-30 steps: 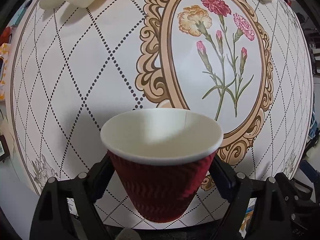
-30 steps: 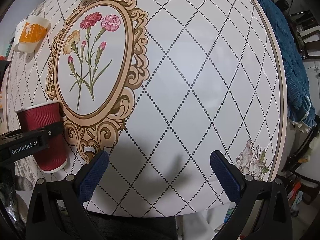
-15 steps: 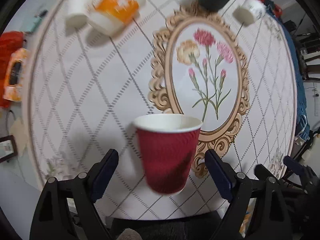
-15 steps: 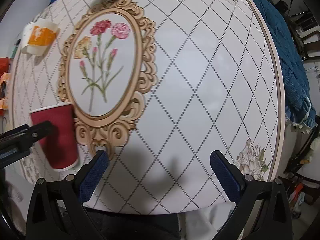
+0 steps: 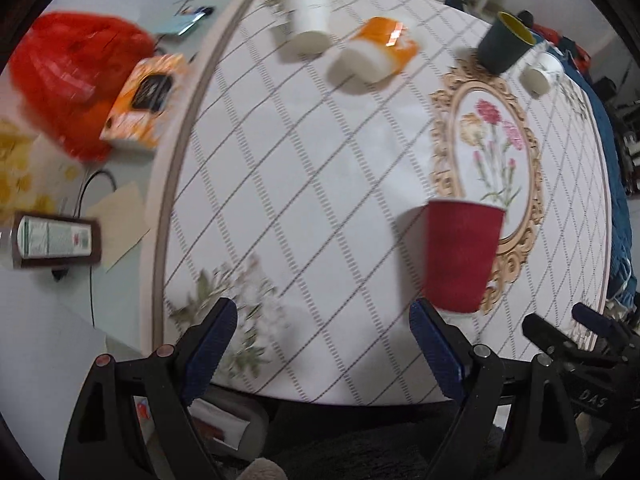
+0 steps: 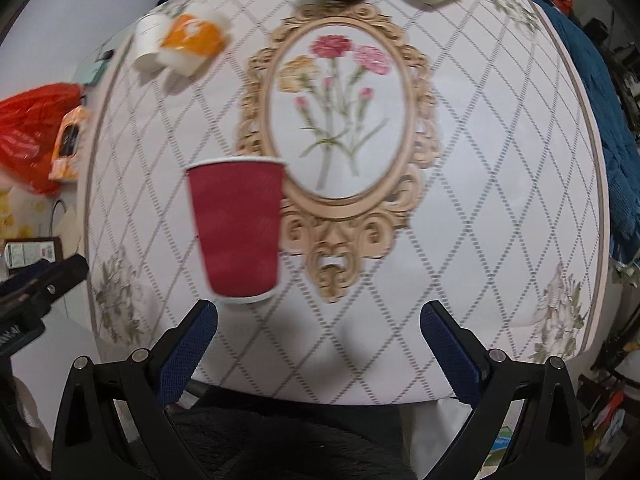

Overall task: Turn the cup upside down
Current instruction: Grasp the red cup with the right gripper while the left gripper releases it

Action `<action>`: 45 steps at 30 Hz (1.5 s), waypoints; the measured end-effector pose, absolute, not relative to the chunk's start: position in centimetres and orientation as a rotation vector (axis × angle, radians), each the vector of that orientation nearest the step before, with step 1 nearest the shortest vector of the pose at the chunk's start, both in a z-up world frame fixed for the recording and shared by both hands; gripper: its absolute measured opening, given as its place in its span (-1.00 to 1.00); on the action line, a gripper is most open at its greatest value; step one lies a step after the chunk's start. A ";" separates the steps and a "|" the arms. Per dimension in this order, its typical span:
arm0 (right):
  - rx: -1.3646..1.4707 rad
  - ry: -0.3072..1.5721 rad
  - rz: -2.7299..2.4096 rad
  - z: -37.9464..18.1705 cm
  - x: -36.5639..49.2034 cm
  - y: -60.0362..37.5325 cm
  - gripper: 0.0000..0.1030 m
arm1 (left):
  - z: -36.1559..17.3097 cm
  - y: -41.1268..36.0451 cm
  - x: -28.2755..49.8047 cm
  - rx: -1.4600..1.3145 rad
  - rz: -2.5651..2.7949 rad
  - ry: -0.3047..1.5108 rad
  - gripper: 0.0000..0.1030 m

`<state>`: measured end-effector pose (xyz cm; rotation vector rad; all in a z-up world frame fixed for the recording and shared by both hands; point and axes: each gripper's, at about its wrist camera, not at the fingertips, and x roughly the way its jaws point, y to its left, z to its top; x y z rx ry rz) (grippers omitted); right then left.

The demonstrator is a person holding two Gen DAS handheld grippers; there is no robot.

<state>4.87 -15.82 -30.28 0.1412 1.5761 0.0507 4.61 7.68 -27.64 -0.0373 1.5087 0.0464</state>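
One second ago my left claw [image 5: 322, 340] was squeezing the red ribbed paper cup [image 6: 236, 228]. Now it is wide open, holds nothing, and has backed away. That cup stands on the round flowery table [image 6: 500, 184], mouth up, by the gold oval frame. Not flipped yet! My right claw [image 6: 318, 342] is wide open too, empty. "DAS" shows on its black body; other labels are too blurry.

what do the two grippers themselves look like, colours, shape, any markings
Both the left gripper and the right gripper look alike: matte black angular frames with triangular cut-outs and small round metal pins, each with two fingers faced in dark blue textured pads. White lettering shows on the black body at the edge of each view, too partial to read. No cables or sleeves show.
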 end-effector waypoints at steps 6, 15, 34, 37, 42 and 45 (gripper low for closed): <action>0.076 1.572 0.115 -29.4 4.7 -12.4 1.00 | -28.3 10.8 3.0 -0.106 0.110 1.506 0.71; -0.396 1.520 0.299 -26.8 6.7 -8.3 1.00 | -29.7 13.2 2.4 -0.208 0.218 1.506 0.75; -2.522 0.094 1.301 -35.9 -2.8 -7.0 0.99 | -34.7 13.7 3.8 -0.302 0.356 1.490 0.79; -2.636 -0.130 1.409 -37.3 -3.4 -8.5 0.96 | -35.5 13.7 3.8 -0.303 0.371 1.499 0.79; -2.725 -0.320 1.499 -38.7 -3.2 -9.8 0.89 | -36.5 13.6 3.5 -0.306 0.383 1.515 0.79; -2.739 -0.346 1.535 -39.2 -3.0 -9.9 0.82 | -37.1 13.7 3.2 -0.310 0.386 1.525 0.79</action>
